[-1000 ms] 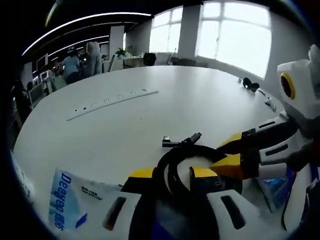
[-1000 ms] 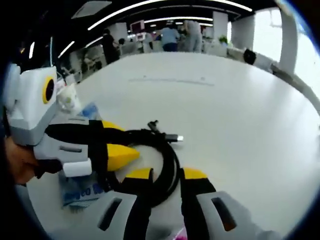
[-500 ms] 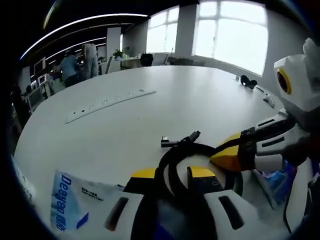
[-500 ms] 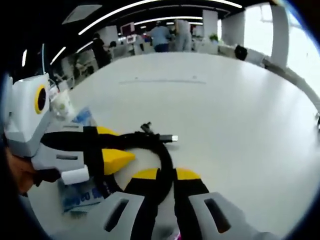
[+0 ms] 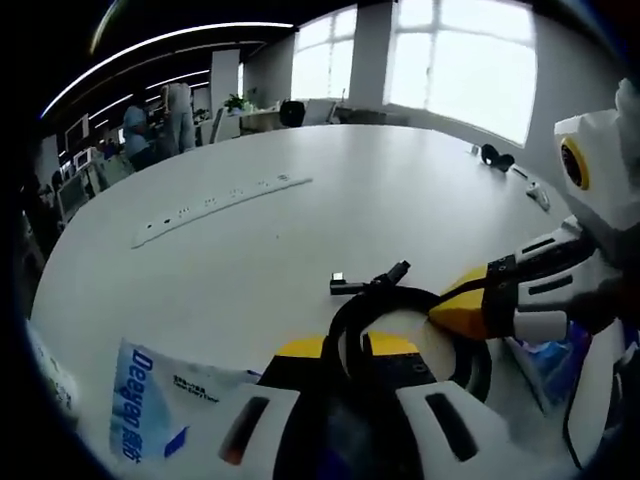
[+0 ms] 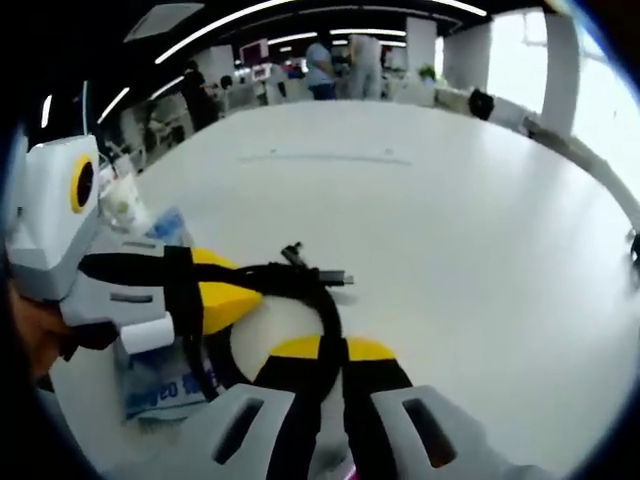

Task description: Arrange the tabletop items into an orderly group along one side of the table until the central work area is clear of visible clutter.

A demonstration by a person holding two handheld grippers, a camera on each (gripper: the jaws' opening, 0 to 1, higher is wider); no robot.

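Behind the wide white round worktop [image 5: 250, 250], an open office with bright windows and distant people is being shown. At the near edge, a coiled black cable with bare plug ends [image 5: 400, 300] is being gripped from two sides: the left gripper [image 5: 345, 350] is being held with its yellow-tipped fingers pinched on one strand of the loop, and the right gripper [image 6: 325, 352] is likewise being pressed shut on the opposite strand. A white and blue printed packet [image 5: 160, 400] is lying just beside the coil. If the strands are being pulled apart unevenly, the coil could be sprung open, or the loose plugs could be dragged across the cleared centre.
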